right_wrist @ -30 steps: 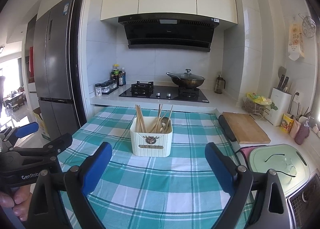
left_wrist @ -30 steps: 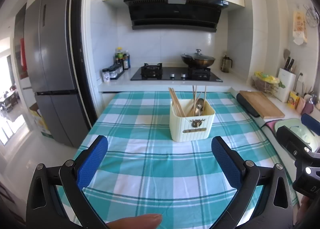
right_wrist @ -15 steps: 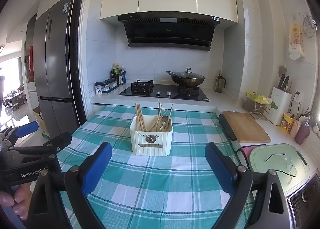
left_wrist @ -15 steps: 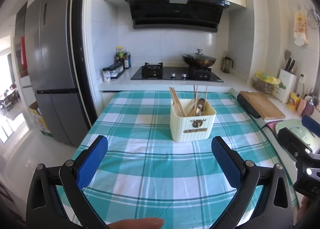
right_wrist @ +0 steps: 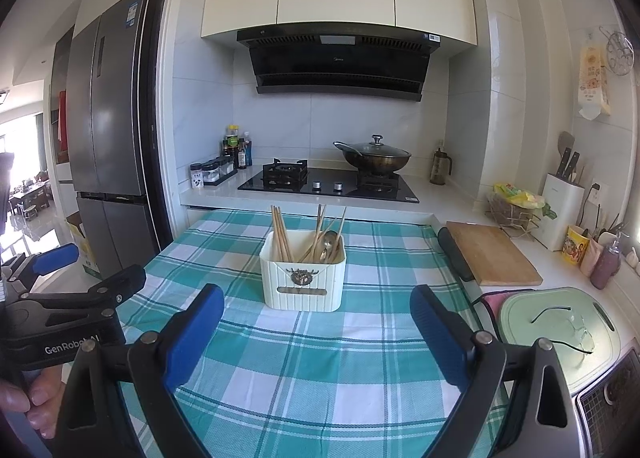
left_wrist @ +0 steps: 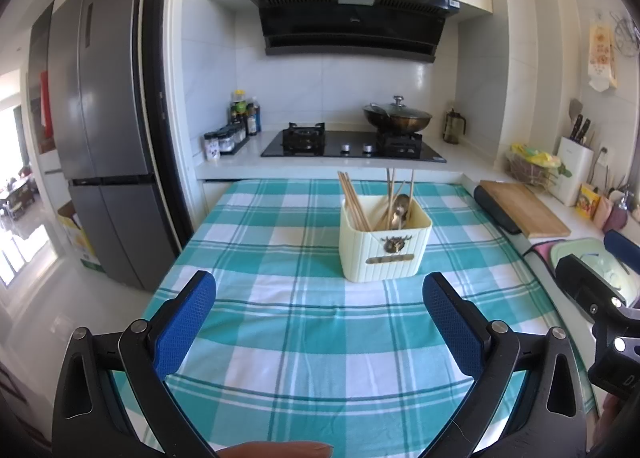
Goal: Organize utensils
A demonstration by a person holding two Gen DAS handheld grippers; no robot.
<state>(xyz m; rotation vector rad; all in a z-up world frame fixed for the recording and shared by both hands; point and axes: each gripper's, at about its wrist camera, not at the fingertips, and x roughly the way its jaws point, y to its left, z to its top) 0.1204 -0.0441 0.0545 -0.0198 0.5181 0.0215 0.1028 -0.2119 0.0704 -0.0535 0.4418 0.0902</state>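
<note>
Cream plastic forms the holder (left_wrist: 385,246), a ribbed square box that stands upright on the teal-and-white checked cloth (left_wrist: 304,338) covering the table. It sits toward the far half of the cloth, ahead of both tools and well apart from them. A small metal emblem and a label plate mark its near wall. Inside, a bundle of wooden chopsticks (left_wrist: 354,200) leans in the left part, more chopsticks (right_wrist: 320,230) slant through the middle, and a metal spoon (right_wrist: 330,242) rests bowl-up in the right part.

Both tools are released and grasp nothing. The left gripper (left_wrist: 319,310) hovers low over the near edge of the cloth, its blue pads (left_wrist: 188,322) spread wide. A fingertip (left_wrist: 280,450) shows at the bottom edge of that view. The right gripper (right_wrist: 316,318) hangs likewise over the cloth, its jaws wide apart, with the holder seen between them farther on. In the right view the left tool appears at the lower left, held by a hand (right_wrist: 24,398).

Beyond the table a white counter carries a black hob (left_wrist: 352,144) with a lidded wok (left_wrist: 398,118) on the right burner. A wooden board (right_wrist: 494,252) lies on the counter to the right, near a white knife block (right_wrist: 560,214). A grey fridge (left_wrist: 100,138) stands at the left.
</note>
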